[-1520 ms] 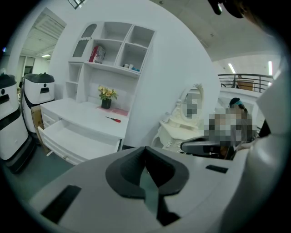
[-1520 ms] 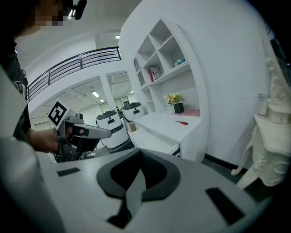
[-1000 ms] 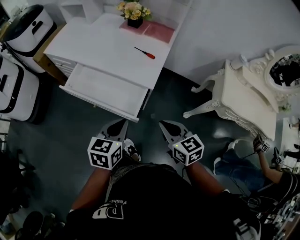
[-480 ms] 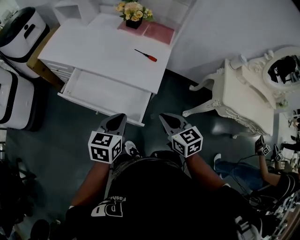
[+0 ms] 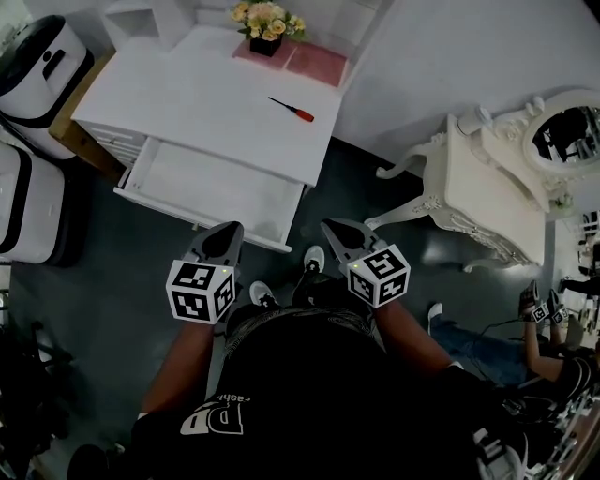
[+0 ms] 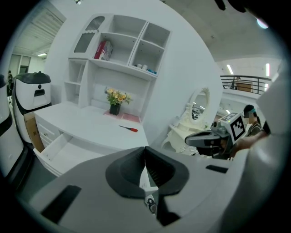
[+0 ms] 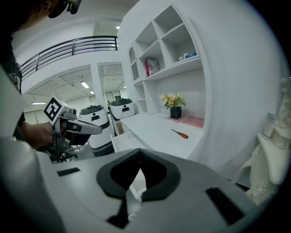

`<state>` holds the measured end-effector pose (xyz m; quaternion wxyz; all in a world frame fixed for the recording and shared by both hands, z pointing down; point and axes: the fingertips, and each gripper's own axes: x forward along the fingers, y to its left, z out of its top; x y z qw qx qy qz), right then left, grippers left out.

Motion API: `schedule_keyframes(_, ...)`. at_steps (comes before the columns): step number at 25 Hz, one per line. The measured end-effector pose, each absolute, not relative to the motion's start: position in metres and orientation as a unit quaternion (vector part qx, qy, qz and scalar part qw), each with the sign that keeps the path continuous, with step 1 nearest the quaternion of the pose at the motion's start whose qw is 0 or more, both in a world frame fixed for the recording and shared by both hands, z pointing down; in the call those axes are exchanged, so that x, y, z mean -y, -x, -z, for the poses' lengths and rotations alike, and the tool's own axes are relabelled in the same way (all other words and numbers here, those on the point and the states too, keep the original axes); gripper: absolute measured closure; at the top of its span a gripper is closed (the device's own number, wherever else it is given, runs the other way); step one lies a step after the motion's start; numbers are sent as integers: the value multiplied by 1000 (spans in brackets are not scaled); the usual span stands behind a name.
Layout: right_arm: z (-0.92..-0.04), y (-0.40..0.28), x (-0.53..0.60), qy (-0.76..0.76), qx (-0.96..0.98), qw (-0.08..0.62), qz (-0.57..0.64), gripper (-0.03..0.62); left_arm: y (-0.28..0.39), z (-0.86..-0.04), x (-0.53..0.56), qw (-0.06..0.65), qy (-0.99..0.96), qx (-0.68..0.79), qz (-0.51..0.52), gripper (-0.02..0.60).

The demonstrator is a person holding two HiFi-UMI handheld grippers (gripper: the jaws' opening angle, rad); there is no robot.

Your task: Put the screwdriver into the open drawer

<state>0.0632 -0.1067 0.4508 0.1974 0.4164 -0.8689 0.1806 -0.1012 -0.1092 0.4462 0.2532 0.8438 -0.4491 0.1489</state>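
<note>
**Screwdriver lies on the desk top; both grippers clenched on nothing**

The screwdriver (image 5: 290, 108) lies flat on the smooth white desk (image 5: 187, 103), toward its right-hand edge. It has a thin dark shaft and a rounded red handle. It sits well apart from both grippers, between the open drawer (image 5: 211, 192) and a pink mat (image 5: 309, 64) at the back of the top, and touches neither.

The drawer is a shallow white rectangular tray with low straight walls and a flat, plain bottom, pulled out from the desk's front.

The left gripper (image 5: 228, 239) and the right gripper (image 5: 337, 234) are held side by side in front of the person, pointing toward the desk. Each is a pale grey wedge tapering to a tip, with dark ribbed pads inside. In each gripper's own view the jaws are pressed together tip to tip, with no object clamped between them. The left gripper's tip lies near the drawer's front lip.

A bunch of yellow flowers (image 5: 265, 23) in a small black square pot stands beside the mat. To the right stands an ornate cream dressing table (image 5: 487, 197) with curled, carved legs and an oval mirror (image 5: 562, 136).
</note>
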Motion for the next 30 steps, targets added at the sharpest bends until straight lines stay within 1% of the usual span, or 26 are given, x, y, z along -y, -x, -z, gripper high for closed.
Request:
schedule_keyframes(10,-456,-51,124,-382,883,215,-168,585,101,-451,115,257,-835,464,-146,566)
schedule_keyframes(18,-459,-49,169,-359,894,216,-160,585,104,-458,139,270,-814,493,-149,566)
schedule_keyframes(30,-487,-65,242,-316,899,245,-178,585,82,-477,193,286,-788,521,-161,566)
